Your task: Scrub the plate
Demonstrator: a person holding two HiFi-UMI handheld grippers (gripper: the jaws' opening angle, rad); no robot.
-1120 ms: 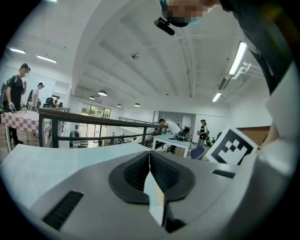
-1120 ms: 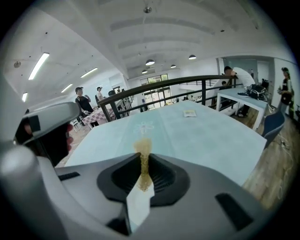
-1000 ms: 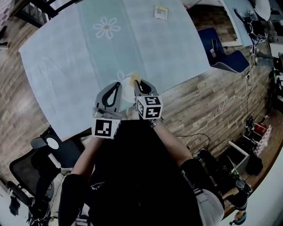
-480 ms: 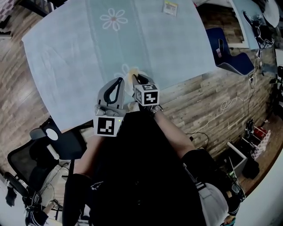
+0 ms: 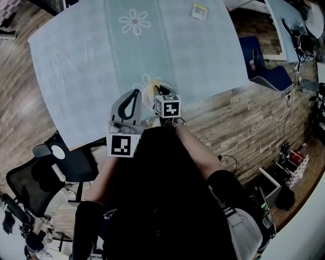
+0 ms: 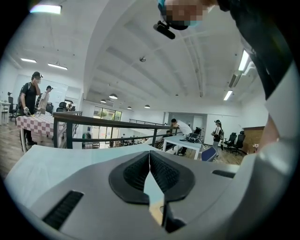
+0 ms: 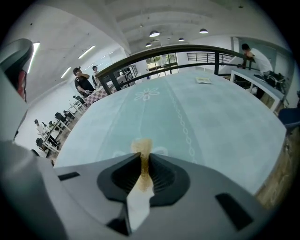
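My right gripper is shut on a thin flat pad, tan and fuzzy past the tips and white behind the pads. It looks like a sponge. In the head view that cream-yellow pad sits between the two grippers, over the near edge of the table. There the right gripper is mostly hidden under its marker cube. My left gripper is just left of the pad, with its tips together. In its own view the left gripper points out over the table, pads touching at the tip. I cannot make out a plate in any view.
The table wears a pale blue cloth with flower prints. A small paper tag lies at its far side. An office chair stands near left and a blue seat right, with cables on the wooden floor.
The right gripper has edged forward, so its marker cube now covers its jaws. The left gripper has hardly moved. Both stay shut.
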